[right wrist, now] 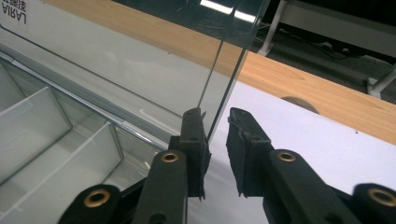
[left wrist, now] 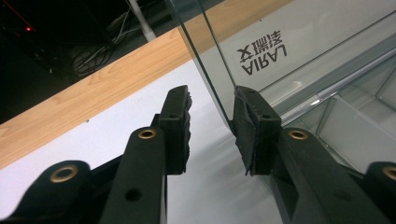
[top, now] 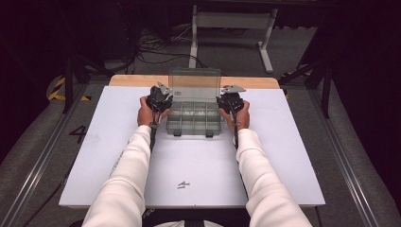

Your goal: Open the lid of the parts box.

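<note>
a clear plastic compartment box (top: 194, 118) sits toward the far middle of a white board (top: 189, 165) on a wood-edged table (top: 127, 80), its transparent lid (top: 195, 86) standing upright at the back. a person in white sleeves (top: 124, 184) holds 2 black grippers at either end of that lid, forearms reaching in from the near edge.

the left gripper (top: 160, 98) is at the lid's left edge. in the left gripper view its jaws straddle the edge of the clear panel: the right pad (left wrist: 254, 135) lies against the lid's side, while the left pad (left wrist: 177, 126) stands off it with white board showing in the gap, so the grip is released rather than clamped.

the right gripper (top: 230, 100) mirrors it at the lid's right edge. in the right gripper view the lid's edge rises between the pads; the left pad (right wrist: 194, 149) is just beside or touching the panel and the right pad (right wrist: 243, 149) stands apart, jaws loosened, nothing pinched.

a printed label (left wrist: 262, 57) shows on the lid, reversed through the plastic. the box's compartments (right wrist: 51, 140) look empty. small dark marks (top: 183, 184) lie on the board near the person.
</note>
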Tool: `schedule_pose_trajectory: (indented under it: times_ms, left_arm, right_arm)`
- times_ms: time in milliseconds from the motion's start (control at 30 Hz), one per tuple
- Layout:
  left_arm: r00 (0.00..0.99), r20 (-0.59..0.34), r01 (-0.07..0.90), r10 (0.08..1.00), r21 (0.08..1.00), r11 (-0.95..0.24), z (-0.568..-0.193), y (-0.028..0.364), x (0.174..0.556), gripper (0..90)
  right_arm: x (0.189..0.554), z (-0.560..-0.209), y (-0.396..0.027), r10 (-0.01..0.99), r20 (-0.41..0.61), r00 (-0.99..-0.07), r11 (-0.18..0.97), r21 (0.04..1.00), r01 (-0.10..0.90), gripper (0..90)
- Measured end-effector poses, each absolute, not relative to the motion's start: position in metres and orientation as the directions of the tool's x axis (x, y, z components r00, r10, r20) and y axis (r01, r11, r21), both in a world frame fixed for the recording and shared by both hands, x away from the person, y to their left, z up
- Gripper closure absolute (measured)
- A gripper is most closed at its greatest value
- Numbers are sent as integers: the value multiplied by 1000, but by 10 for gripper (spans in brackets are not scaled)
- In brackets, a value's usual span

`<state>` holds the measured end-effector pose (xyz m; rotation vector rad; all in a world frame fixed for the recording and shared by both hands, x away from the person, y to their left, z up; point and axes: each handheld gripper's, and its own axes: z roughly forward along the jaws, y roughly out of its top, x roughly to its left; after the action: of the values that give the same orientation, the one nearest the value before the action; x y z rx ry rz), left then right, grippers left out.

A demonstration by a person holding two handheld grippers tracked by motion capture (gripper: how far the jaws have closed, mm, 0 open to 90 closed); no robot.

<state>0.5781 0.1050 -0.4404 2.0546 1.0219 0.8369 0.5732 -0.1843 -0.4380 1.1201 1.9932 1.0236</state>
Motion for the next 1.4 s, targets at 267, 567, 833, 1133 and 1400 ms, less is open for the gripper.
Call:
schedule_pose_trajectory:
  times_ms: [267, 567, 833, 1133, 1400]
  left_arm:
    - [489, 253, 399, 835, 786, -472, -439, 105, 578, 656]
    - [493, 254, 403, 832, 781, -477, -438, 107, 577, 654]
    - [495, 257, 406, 830, 777, -482, -438, 108, 578, 657]
    - [496, 247, 419, 833, 772, -478, -438, 110, 577, 639]
    - [500, 248, 417, 830, 771, -482, -437, 112, 576, 627]
  right_arm:
    - [573, -437, -184, 884, -146, -444, 341, 851, 400, 735]
    - [571, -436, -183, 883, -145, -447, 343, 850, 400, 720]
    - [571, -436, -184, 883, -141, -448, 339, 851, 402, 724]
    - [570, -436, -184, 884, -139, -447, 337, 852, 402, 720]
    - [569, -435, -185, 884, -135, -448, 334, 853, 401, 712]
